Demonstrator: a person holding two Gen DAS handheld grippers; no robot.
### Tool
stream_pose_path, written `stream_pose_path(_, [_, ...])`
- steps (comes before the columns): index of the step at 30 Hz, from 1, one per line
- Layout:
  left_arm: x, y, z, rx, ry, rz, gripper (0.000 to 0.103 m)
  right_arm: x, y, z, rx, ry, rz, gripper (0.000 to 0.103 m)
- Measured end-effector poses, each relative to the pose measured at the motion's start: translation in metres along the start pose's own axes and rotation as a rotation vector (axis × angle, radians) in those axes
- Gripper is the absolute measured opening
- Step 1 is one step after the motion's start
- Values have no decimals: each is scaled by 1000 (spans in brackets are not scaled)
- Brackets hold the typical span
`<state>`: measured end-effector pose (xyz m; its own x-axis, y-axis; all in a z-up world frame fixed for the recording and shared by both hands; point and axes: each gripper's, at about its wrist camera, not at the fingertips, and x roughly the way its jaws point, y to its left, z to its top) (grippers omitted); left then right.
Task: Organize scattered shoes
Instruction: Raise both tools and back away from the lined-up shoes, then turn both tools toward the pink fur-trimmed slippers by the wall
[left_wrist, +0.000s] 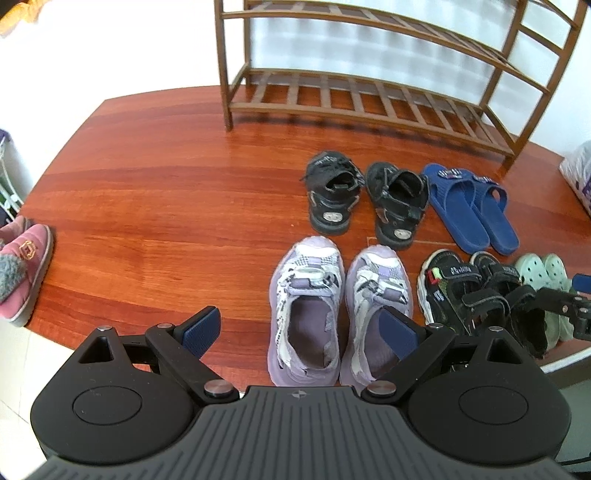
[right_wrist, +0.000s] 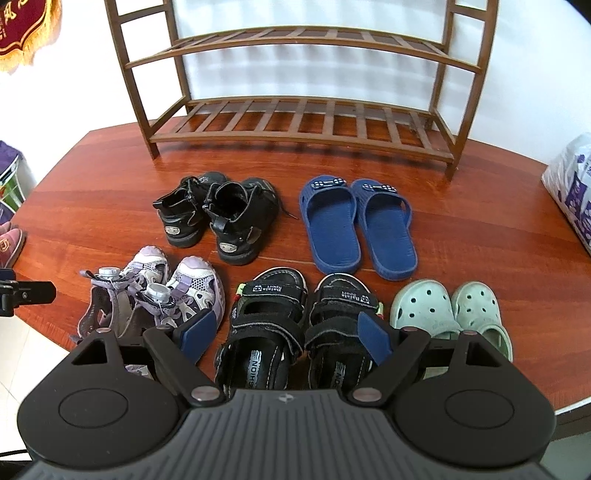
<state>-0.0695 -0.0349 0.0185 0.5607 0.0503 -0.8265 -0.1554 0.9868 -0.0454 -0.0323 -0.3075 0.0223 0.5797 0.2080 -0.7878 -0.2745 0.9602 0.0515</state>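
Several pairs of shoes stand on a red-brown wooden table (left_wrist: 147, 192) in front of a brown slatted shoe rack (left_wrist: 369, 99), whose shelves hold nothing. My left gripper (left_wrist: 301, 332) is open and empty, just behind the lilac sneakers (left_wrist: 306, 295). My right gripper (right_wrist: 284, 338) is open and empty, over the heels of the black strap sandals (right_wrist: 266, 325). Black leather shoes (right_wrist: 221, 218), blue slippers (right_wrist: 358, 225) and mint clogs (right_wrist: 447, 310) stand around them. The lilac sneakers also show in the right wrist view (right_wrist: 155, 291).
Pink fur-trimmed slippers (left_wrist: 22, 266) sit at the table's left edge. A white and purple plastic package (right_wrist: 572, 188) lies at the right edge. A red fringed banner (right_wrist: 29, 29) hangs on the white wall at the upper left. The rack also shows in the right wrist view (right_wrist: 295, 125).
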Motion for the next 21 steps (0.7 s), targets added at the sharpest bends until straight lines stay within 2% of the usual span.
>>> stream_pose_path(9, [-13, 46, -1, -70, -41, 94, 94, 15, 28, 10, -83, 16, 53, 88])
stream_pose_path(13, [-20, 94, -2, -108, -53, 131, 94, 24, 46, 15, -116, 26, 70, 88])
stream_pose_path(21, [-23, 191, 4, -122, -47, 142, 94, 43, 123, 18, -124, 39, 72, 88])
